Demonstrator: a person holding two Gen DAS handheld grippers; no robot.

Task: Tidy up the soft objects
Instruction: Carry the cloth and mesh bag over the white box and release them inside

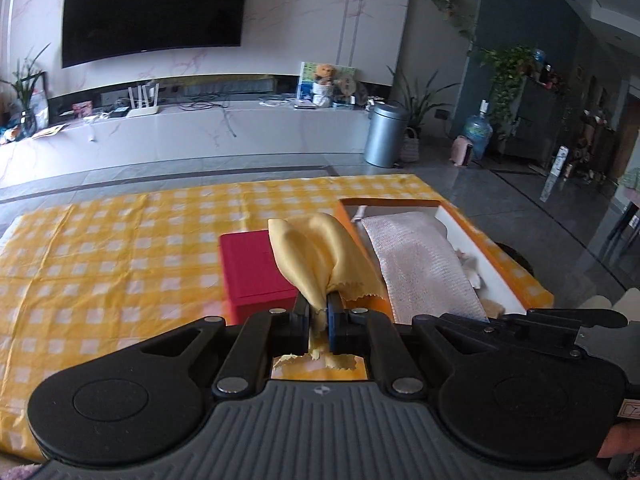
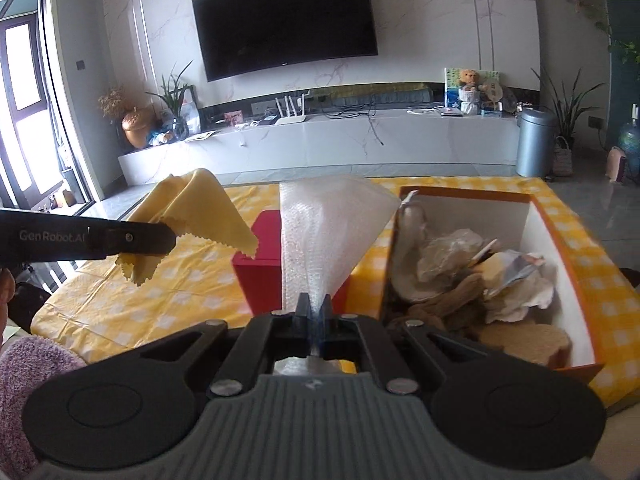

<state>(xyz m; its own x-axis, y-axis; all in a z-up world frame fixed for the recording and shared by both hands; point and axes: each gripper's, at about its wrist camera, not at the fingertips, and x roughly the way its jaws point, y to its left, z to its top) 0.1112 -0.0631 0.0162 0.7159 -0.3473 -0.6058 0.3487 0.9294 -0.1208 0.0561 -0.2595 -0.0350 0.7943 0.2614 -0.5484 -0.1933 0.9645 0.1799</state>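
A yellow-and-white checked tablecloth (image 1: 120, 248) covers a low table in a living room with grey glossy floor tiles (image 1: 500, 184). Beyond the table a long white marble-look media bench (image 2: 360, 136) runs below a large black wall-mounted television (image 1: 154, 8), with a white router (image 2: 290, 114), a small teddy bear (image 2: 469, 84) and loose cables on it. A grey cylindrical metal bin (image 1: 386, 134) stands at the bench's end beside leafy potted plants (image 1: 508, 76). On the cloth a red rectangular box (image 1: 250, 272) stands just beside an open orange cardboard box with white inner walls (image 2: 560, 232), which holds crumpled soft scraps of cloth and paper (image 2: 492, 280). The left gripper (image 1: 319, 312) has its jaws pinched tight on a soft yellow cloth with pinked edges (image 1: 316, 252), held above the table near the red box. The right gripper (image 2: 315, 312) is clamped on a white sheet of bubble-wrap foam (image 2: 320, 224), lifted in front of the red box, next to the orange box.
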